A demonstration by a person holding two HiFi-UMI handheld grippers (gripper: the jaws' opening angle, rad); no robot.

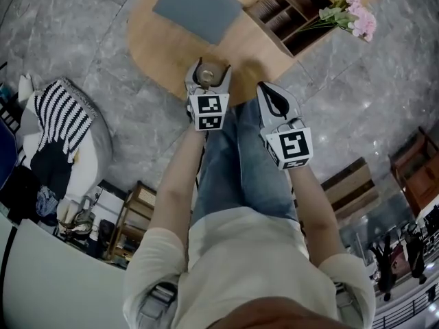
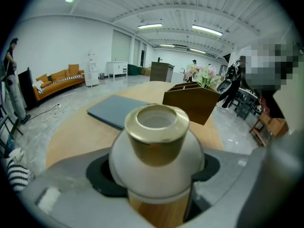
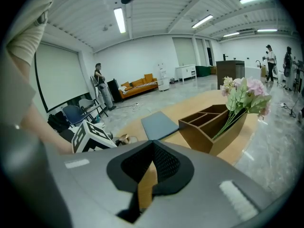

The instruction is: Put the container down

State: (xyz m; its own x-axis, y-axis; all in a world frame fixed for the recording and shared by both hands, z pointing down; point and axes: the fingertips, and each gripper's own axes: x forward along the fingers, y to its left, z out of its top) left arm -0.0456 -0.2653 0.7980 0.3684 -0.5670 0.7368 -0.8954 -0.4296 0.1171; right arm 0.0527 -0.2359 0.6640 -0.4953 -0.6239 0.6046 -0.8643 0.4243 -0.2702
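While our left gripper clasps the white, gold-capped container over the table, close to its near edge, and our right gripper hangs pinched together and empty, we risk a release here tipping it floorward.

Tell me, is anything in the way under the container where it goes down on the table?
Nothing visible is in the way. The left gripper holds the container over bare wood near the table's near edge. The gray pad and the wooden organizer with flowers lie farther back on the table.
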